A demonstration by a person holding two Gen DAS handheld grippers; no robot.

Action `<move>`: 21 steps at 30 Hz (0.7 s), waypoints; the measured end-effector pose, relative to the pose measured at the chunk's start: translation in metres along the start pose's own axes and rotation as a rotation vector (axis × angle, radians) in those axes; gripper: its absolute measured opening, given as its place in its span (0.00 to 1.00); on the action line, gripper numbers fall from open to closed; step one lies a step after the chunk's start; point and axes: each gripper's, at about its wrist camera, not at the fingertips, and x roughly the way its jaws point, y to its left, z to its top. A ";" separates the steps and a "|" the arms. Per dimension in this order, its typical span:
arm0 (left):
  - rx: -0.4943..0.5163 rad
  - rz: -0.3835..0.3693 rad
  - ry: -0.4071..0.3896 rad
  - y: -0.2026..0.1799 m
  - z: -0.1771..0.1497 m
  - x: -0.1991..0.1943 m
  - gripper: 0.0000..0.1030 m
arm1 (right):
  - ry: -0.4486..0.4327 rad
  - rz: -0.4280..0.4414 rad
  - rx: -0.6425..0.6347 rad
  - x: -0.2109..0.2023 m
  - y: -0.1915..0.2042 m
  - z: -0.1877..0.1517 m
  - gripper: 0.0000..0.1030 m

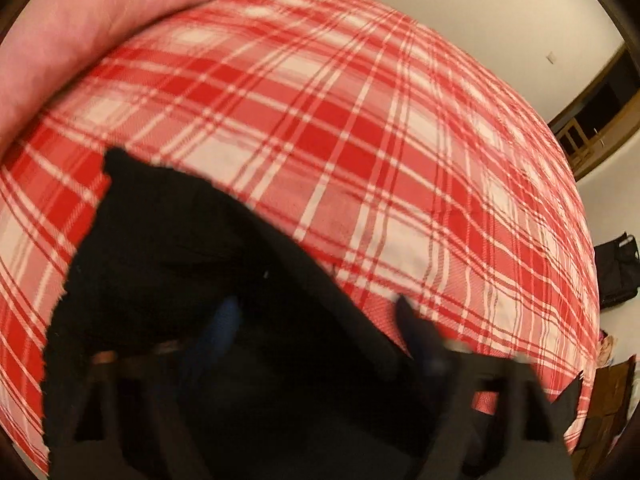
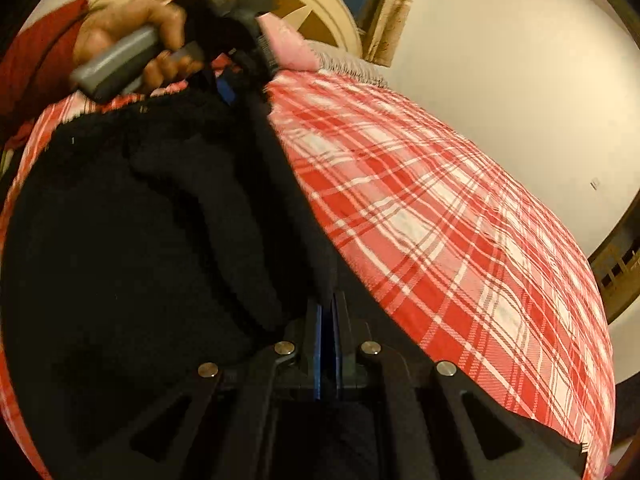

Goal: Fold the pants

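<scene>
The black, soft-knit pants (image 2: 132, 216) lie bunched on the bed, over its red-and-white plaid cover (image 2: 460, 240), with one long edge running away from me toward the far end of the cloth. My right hand-held gripper (image 2: 328, 312) is clenched on the near part of that edge: the blue-lined jaws meet with the dark fabric pinched between them, so I can keep this end pinned while the rest is drawn straight. At the far end my left hand-held gripper (image 2: 240, 64), held by my hand (image 2: 132, 36) on its grey handle, sits right at the pants' other end. In its own view the fingers (image 1: 416, 332) stand apart with black cloth spread between and below them, blurred; I cannot tell whether they grip it. I judge the fold is only starting, as the fabric is rumpled. A pink pillow (image 1: 92, 28) lies beyond on the bed.
</scene>
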 end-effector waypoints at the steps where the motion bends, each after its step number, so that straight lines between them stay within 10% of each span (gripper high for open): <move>1: -0.017 -0.037 0.000 0.004 -0.003 -0.001 0.47 | -0.014 -0.009 0.008 -0.005 -0.001 0.003 0.04; 5: -0.077 -0.179 -0.046 0.021 -0.012 -0.023 0.14 | -0.066 -0.028 0.029 -0.032 -0.004 0.013 0.04; 21: -0.015 -0.335 -0.315 0.086 -0.162 -0.171 0.13 | -0.113 -0.014 -0.024 -0.116 0.074 -0.022 0.04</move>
